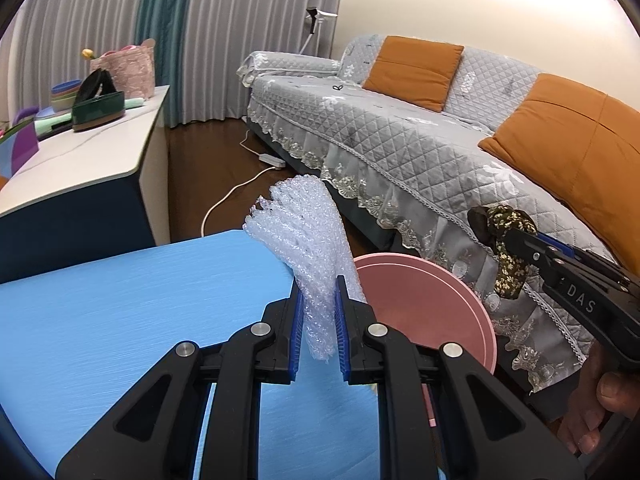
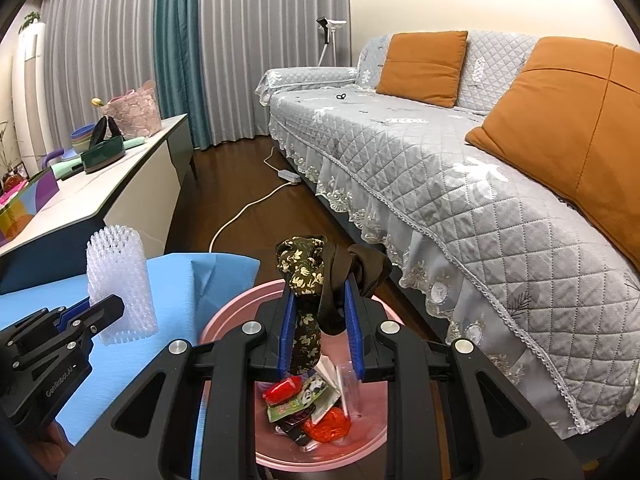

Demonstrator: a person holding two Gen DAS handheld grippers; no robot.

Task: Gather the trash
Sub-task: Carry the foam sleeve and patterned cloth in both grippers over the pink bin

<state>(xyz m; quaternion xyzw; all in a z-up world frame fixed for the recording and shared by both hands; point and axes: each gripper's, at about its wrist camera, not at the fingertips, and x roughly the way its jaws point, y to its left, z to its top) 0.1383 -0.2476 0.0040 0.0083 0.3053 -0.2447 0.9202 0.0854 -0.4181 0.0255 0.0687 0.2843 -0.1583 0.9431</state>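
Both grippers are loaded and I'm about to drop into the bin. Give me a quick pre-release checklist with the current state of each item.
1. Right gripper shut on the cloth: ok.
2. Cloth over the pink bin opening: ok.
3. Left gripper shut on the foam net: ok.
4. Foam net over the bin: not ok, it hangs at the edge of the blue table, beside the rim.
5. Room left in the bin: ok, wrappers only cover the bottom.
6. Grippers clear of each other: ok.

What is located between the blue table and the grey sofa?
The pink trash bin stands there on the dark floor, with wrappers inside; the right wrist view shows it between blue table and grey sofa.
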